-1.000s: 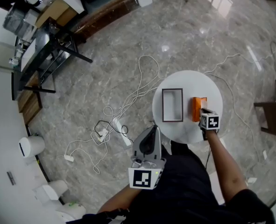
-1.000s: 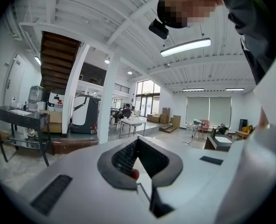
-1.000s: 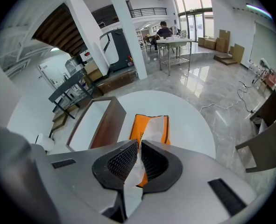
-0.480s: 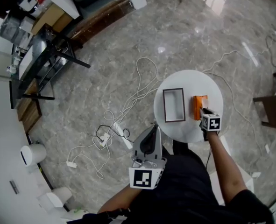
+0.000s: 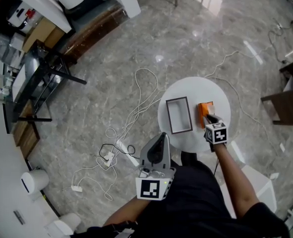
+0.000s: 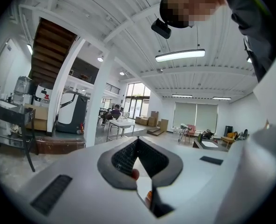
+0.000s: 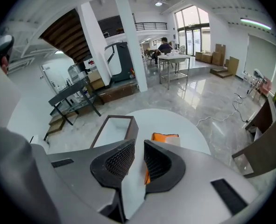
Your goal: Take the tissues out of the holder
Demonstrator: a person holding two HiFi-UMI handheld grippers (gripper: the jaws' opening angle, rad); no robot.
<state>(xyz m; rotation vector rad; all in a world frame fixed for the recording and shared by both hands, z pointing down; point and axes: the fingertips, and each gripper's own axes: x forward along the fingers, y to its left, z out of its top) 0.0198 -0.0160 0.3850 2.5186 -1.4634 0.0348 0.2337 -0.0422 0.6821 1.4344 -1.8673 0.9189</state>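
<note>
The release looks done, so the right hand should ease straight up and away. The left gripper [image 5: 161,138], lower centre, hangs with jaws together, empty. The dark-framed rectangular holder [image 5: 179,115] sits mid-frame on the round white worktop [image 5: 196,90]. The orange tissue pack [image 5: 202,111] lies just right of it, just beyond the right gripper [image 5: 208,119], whose jaws have just parted with nothing between.

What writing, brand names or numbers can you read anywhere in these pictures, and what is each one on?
Readable text: none in any view.
On the left claw, marker cube: black-and-white square pattern, no letters.
On the right claw, marker cube: the same.
On the orange tissue pack: any print is too small to read.
On the holder: no print visible.
</note>
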